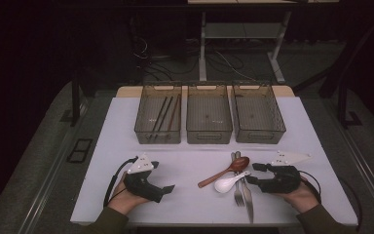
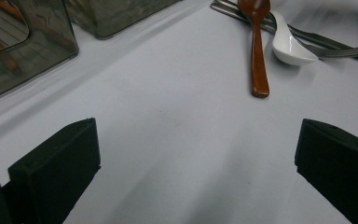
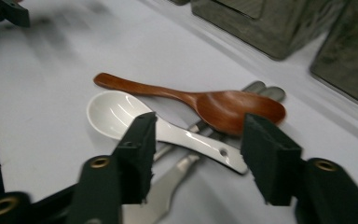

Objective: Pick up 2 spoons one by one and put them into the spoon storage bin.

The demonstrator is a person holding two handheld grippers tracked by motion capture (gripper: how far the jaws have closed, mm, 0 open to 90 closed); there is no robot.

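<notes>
Right gripper (image 3: 196, 154) jaws half-spread, straddling white ceramic spoon (image 3: 158, 130) handle, not yet pinching. Left gripper (image 2: 196, 172) spread wide, idle. Next: close, lift to a bin (image 1: 209, 134).

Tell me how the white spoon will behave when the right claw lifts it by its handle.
The white spoon looks glazed and glossy, so it may slip between the pads. It seems rigid, probably ceramic, so likely brittle if dropped. Its handle lies across the fork and knife, so lifting may nudge them.

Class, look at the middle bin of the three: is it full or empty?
Empty. In the high view the middle bin shows only its bare mesh floor, while the left bin holds dark sticks.
</notes>
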